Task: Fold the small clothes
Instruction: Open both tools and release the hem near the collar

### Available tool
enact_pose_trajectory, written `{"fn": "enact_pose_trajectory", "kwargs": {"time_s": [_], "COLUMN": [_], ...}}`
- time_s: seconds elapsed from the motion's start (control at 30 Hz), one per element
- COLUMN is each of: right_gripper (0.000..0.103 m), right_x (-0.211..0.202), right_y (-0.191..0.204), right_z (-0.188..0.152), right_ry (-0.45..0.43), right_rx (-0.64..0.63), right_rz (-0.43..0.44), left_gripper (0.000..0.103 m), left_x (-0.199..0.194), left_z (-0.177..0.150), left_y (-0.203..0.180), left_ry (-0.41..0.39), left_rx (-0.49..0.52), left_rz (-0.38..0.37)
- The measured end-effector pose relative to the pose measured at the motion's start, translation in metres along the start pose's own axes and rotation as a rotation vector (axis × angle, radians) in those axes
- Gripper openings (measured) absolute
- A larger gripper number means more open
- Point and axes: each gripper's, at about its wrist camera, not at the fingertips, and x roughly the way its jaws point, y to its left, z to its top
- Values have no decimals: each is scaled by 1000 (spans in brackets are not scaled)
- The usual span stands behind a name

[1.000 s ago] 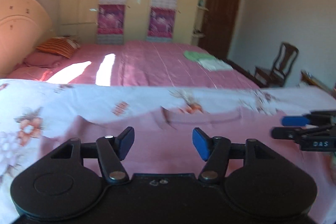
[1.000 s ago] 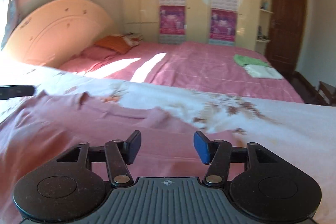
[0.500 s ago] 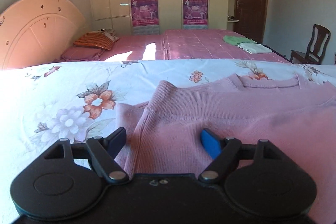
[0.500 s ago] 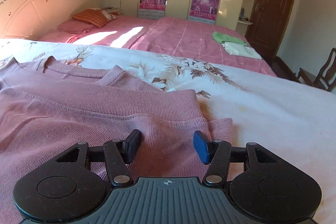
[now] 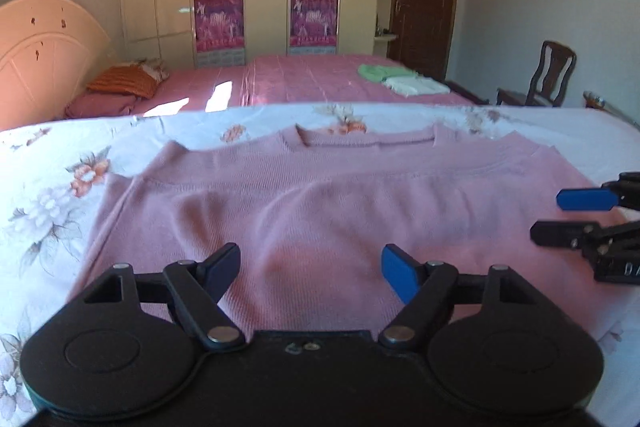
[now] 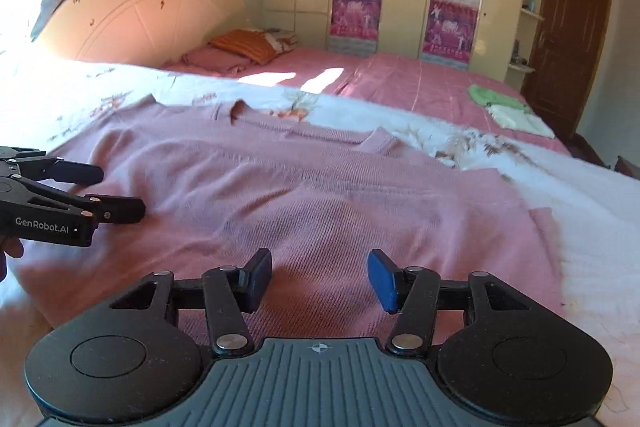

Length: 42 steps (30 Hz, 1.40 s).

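The pink sweater (image 5: 320, 211) lies flat on the flowered bedspread (image 5: 48, 195), neckline away from the cameras and hem nearest them. Relative to the sweater, the left tool (image 5: 310, 267) hovers over the hem toward the left sleeve side, and the right tool (image 6: 318, 275) over the hem toward the right sleeve side. Both tools are spread, with nothing between the pads; no pad presses the knit.

What has changed: a second ago each camera sat low at the hem, and the sweater showed only as a rumpled band; now both views take in the whole garment from hem to collar, spread smooth. The left tool's jaws have just been opening and stand wider than before, with only the fabric lying below the gap. The right tool's gap matches its earlier width. In each view the other tool now shows at the frame edge, beside the sweater's middle.

Meaning for the task, as a judgement: the sweater appears laid out and released, so the spreading step looks complete and no fold is yet made. The next step likely calls for a grip on a sleeve or side edge.

Beyond the sweater, folded green and white clothes (image 5: 404, 81) rest on the far pink bed (image 5: 304, 83).
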Motion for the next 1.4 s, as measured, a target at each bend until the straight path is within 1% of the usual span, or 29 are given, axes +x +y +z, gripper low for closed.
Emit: {"fn": "enact_pose_trajectory", "kwargs": {"time_s": [0.03, 0.07, 0.13, 0.2, 0.23, 0.27, 0.3, 0.4, 0.47, 0.5, 0.57, 0.6, 0.63, 0.67, 0.7, 0.73, 0.8, 0.83, 0.87, 0.93, 0.97, 1.03, 1.13, 1.17, 1.2, 1.23, 1.3, 1.37, 1.4], "right_gripper": [54, 54, 54, 54, 54, 54, 54, 54, 54, 54, 54, 54, 54, 54, 54, 54, 35, 23, 19, 14, 14, 14, 14, 14, 14, 14, 14, 14, 14], "right_x": [-9, -16, -17, -10, -14, -16, -19, -29, -45, -51, -52, -57, -62, -65, -70, -76, -90, -92, -91, -80, -82, -86, -99, -98, -93, -91, -91, -98, -99], "right_y": [8, 17, 27, 39, 45, 47, 47, 32, 15, 5, -18, -32, -41, -43, -43, -43, -47, -51, -54, -59, -60, -58, -56, -54, -54, -54, -53, -55, -54], "right_z": [-3, -8, -21, -41, -52, -56, -56, -57, -60, -64, -76, -82, -85, -84, -81, -79, -76, -76, -78, -88, -91, -86, -81, -82, -85, -89, -85, -81, -81], "right_ry": [-13, -16, 18, 74, 46, 41, 43, 59, 47, 56, 119, 112, 115, 116, 109, 88, 40, 35, 48, 129, 110, 117, 63, 73, 114, 122, 122, 74, 67], "right_rx": [-24, -36, -22, -21, -31, -37, -34, 1, 30, 45, 94, 157, 199, 206, 206, 216, 255, 271, 278, 280, 276, 276, 292, 283, 280, 272, 264, 299, 297], "right_rz": [7, 8, 22, -4, -30, -39, -41, -35, -84, -114, -169, -145, -129, -124, -127, -141, -153, -163, -179, -191, -188, -193, -206, -220, -226, -229, -232, -223, -232], "left_gripper": [78, 78, 78, 79, 80, 80, 80, 79, 78, 78, 80, 80, 80, 80, 78, 78, 78, 78, 78, 79, 79, 79, 79, 79, 79, 79, 78, 79, 79], "left_x": [-10, -16, -19, -10, -11, -14, -14, -19, -27, -31, -38, -42, -45, -47, -51, -54, -59, -58, -57, -56, -56, -56, -55, -55, -55, -56, -58, -56, -56], "left_z": [-3, -6, -21, -41, -50, -51, -48, -42, -45, -48, -58, -61, -61, -60, -59, -59, -60, -62, -65, -67, -65, -63, -65, -66, -66, -65, -62, -64, -65], "left_y": [-3, -7, -18, -28, -32, -34, -33, -14, 4, 15, 35, 43, 45, 45, 46, 50, 58, 60, 60, 57, 57, 57, 56, 56, 56, 56, 55, 55, 55], "left_ry": [-18, -21, 4, 66, 46, 45, 62, 72, 76, 79, 91, 86, 83, 93, 103, 98, 92, 102, 105, 97, 101, 110, 111, 110, 111, 116, 120, 132, 131], "left_rx": [-11, -25, -34, -29, 4, 24, 27, -18, -25, -24, -49, -57, -48, -35, -42, -69, -120, -124, -115, -91, -93, -100, -97, -96, -96, -96, -95, -77, -73], "left_rz": [-30, -39, -54, -43, -17, -7, -2, 22, 70, 98, 120, 105, 106, 145, 168, 159, 161, 166, 169, 177, 181, 185, 187, 187, 188, 190, 192, 199, 200]}}
